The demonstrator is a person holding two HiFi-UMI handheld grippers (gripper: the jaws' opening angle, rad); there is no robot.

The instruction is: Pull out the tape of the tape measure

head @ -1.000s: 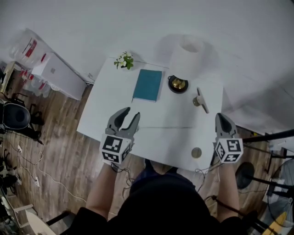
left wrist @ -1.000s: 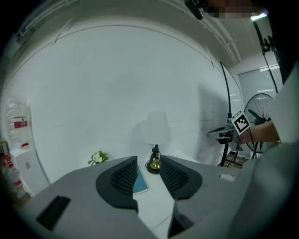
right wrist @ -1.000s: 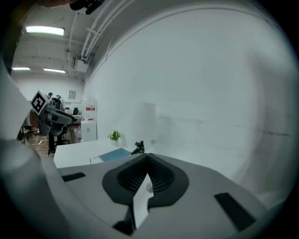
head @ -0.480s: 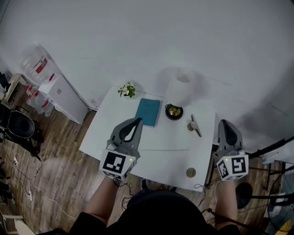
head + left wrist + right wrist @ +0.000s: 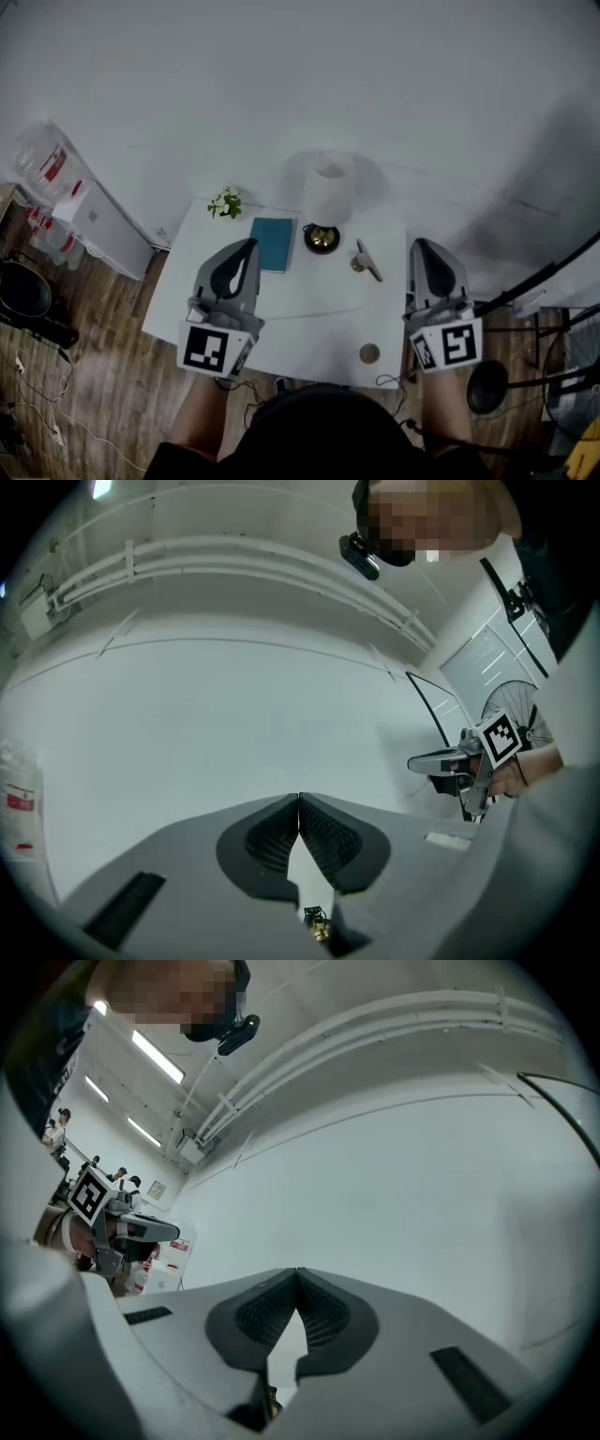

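Both grippers are held high above the white table, and neither touches anything. My left gripper is shut and empty; in the left gripper view its pads meet against the bare wall. My right gripper is also shut and empty, with its pads together. A small round tan object lies near the table's front edge, between the two grippers and far below them. It is too small to tell whether it is the tape measure. A tan tool with a handle lies near the lamp.
At the table's back stand a white-shaded lamp on a gold base, a teal book and a small plant. White boxes and a clear container are on the wooden floor at left. Black stand poles are at right.
Both grippers have risen well above the table. The left jaws, open a second ago, have shut on nothing. The table now looks smaller and farther away.
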